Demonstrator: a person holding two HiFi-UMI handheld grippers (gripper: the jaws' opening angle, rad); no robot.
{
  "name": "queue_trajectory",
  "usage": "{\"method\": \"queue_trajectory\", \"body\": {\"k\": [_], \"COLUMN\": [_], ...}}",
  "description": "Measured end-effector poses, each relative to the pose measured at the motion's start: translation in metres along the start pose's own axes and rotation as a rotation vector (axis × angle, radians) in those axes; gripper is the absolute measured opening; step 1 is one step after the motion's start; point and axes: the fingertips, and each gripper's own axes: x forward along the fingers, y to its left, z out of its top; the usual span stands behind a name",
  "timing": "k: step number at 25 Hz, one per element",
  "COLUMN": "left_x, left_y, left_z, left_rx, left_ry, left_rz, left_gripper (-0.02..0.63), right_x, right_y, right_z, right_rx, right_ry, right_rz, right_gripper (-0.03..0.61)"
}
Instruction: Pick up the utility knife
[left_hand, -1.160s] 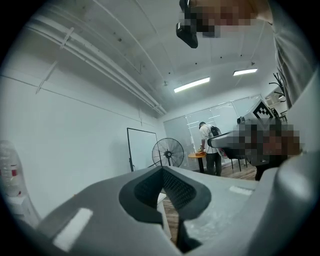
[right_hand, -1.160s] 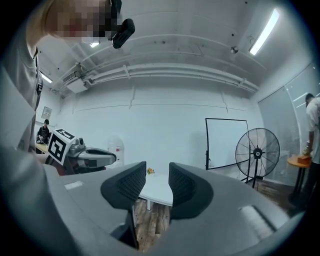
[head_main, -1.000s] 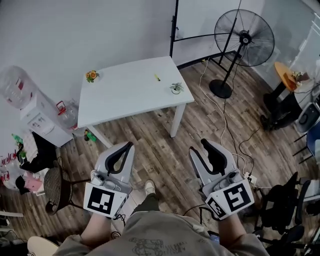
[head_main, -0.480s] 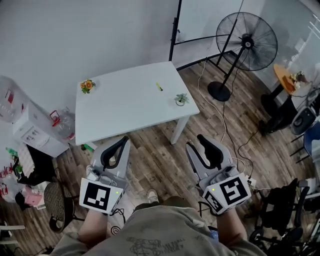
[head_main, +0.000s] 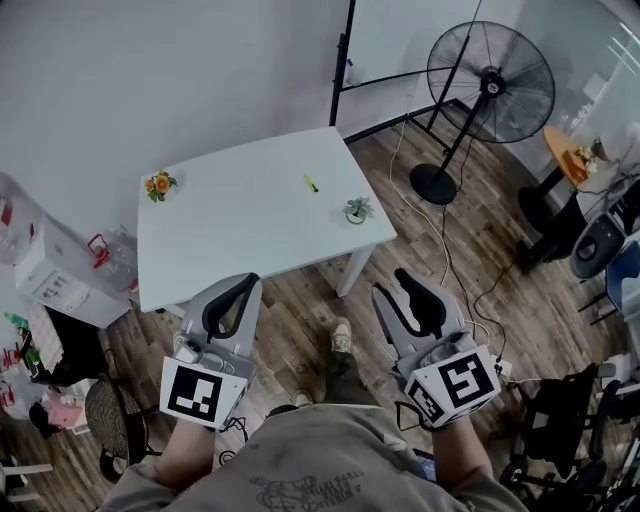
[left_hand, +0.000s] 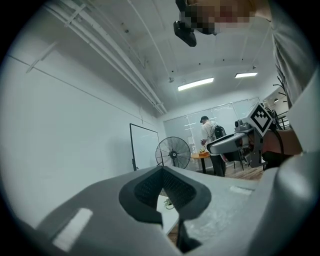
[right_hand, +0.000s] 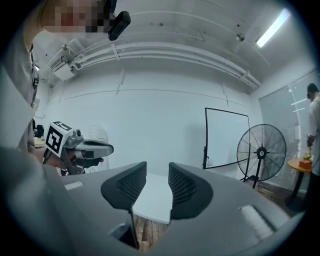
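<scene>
Rubber pads, black and ribbed, line both grey grippers: the left gripper (head_main: 247, 285) has its tips touching, empty; the right gripper (head_main: 404, 280) is slightly parted, empty. A slim yellow utility knife (head_main: 311, 183) lies on the smooth white table (head_main: 230, 230), well ahead, over a wood-plank floor (head_main: 300, 325).

The white rectangular bench (head_main: 240, 225) carries a yellow utility knife (head_main: 311, 183) at 1 o'clock and orange flowers (head_main: 157, 185) at 10 o'clock. The pale grey left claw (head_main: 243, 287) and right claw (head_main: 408, 285) have black dimpled pads and black-and-white square-patterned cubes. The plank floor (head_main: 300, 320) is brown.
</scene>
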Motion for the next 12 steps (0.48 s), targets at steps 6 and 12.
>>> {"method": "queue_trajectory", "body": {"k": [6, 12], "left_x": [0.048, 0.117], "left_y": [0.013, 0.037], "left_z": [-0.014, -0.023], "left_rx": [0.001, -0.008], "left_ry": [0.025, 0.048], "left_rz": [-0.002, 0.02], "left_gripper": [0.0, 0.0], "right_x": [0.042, 0.098], "right_y": [-0.034, -0.086], "right_z": [-0.008, -0.008], "right_rx": [0.02, 0.023], "right_ry": [-0.002, 0.017], "right_rz": [0.019, 0.056], "right_gripper": [0.164, 0.164]}}
